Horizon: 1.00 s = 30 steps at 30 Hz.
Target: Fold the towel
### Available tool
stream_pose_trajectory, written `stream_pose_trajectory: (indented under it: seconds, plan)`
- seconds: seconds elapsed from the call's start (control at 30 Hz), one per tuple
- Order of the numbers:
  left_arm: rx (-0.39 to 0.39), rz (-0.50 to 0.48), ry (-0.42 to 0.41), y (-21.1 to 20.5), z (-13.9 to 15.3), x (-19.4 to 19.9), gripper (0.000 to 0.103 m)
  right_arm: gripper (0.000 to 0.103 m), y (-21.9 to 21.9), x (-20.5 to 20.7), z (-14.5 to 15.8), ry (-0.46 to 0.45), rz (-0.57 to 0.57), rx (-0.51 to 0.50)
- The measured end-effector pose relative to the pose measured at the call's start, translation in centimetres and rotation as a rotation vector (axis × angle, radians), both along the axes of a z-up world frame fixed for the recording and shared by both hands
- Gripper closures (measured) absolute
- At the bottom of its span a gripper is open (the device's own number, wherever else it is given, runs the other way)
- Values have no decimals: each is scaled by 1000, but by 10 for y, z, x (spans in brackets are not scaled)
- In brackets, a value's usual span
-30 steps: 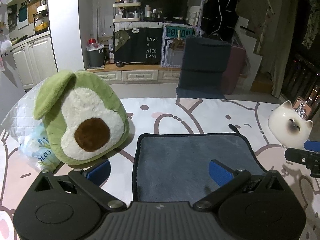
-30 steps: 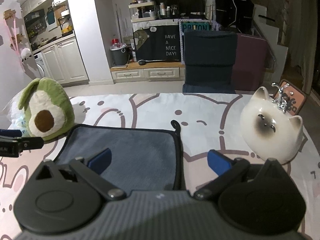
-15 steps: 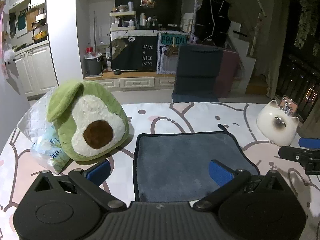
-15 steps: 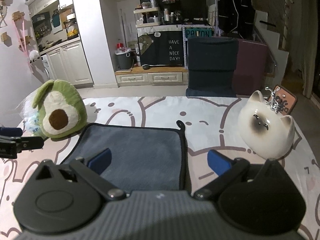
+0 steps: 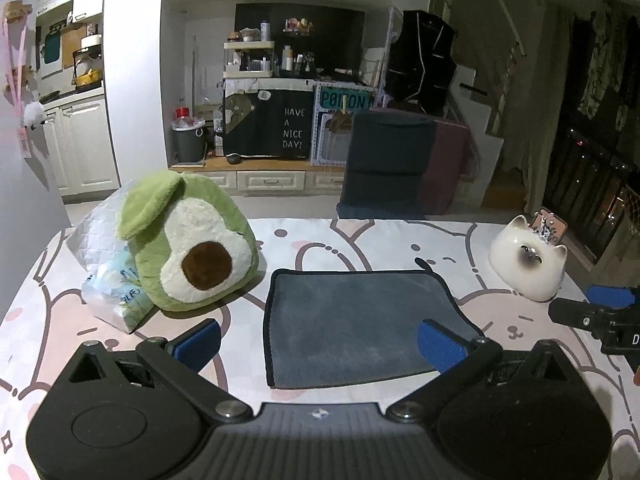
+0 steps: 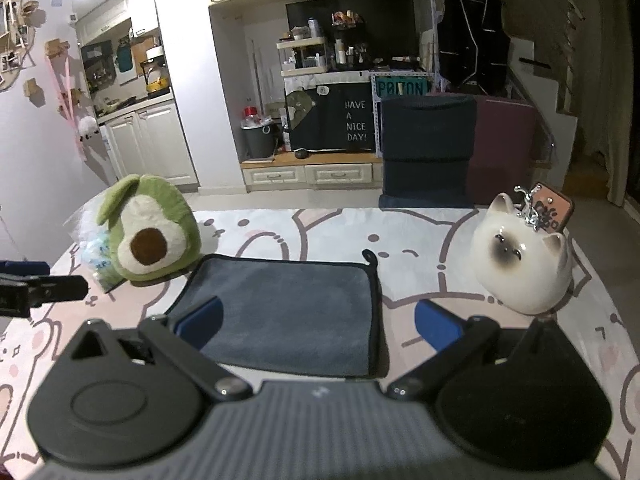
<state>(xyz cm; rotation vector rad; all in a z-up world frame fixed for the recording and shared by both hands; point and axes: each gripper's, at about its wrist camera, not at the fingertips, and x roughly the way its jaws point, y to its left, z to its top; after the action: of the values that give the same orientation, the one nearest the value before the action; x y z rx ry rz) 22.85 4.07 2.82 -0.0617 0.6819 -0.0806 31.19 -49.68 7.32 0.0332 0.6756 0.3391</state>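
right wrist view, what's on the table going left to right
left gripper → plastic bag → avocado plush → grey towel, lying flat → white cat figurine
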Motion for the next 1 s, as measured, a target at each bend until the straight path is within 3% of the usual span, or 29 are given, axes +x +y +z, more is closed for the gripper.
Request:
stream_pose_trajectory:
  seconds: [1.0]
  plan:
    - [58,-20,-131,-15,24,-96,0,0,-7,-85,9,-70,41,-59]
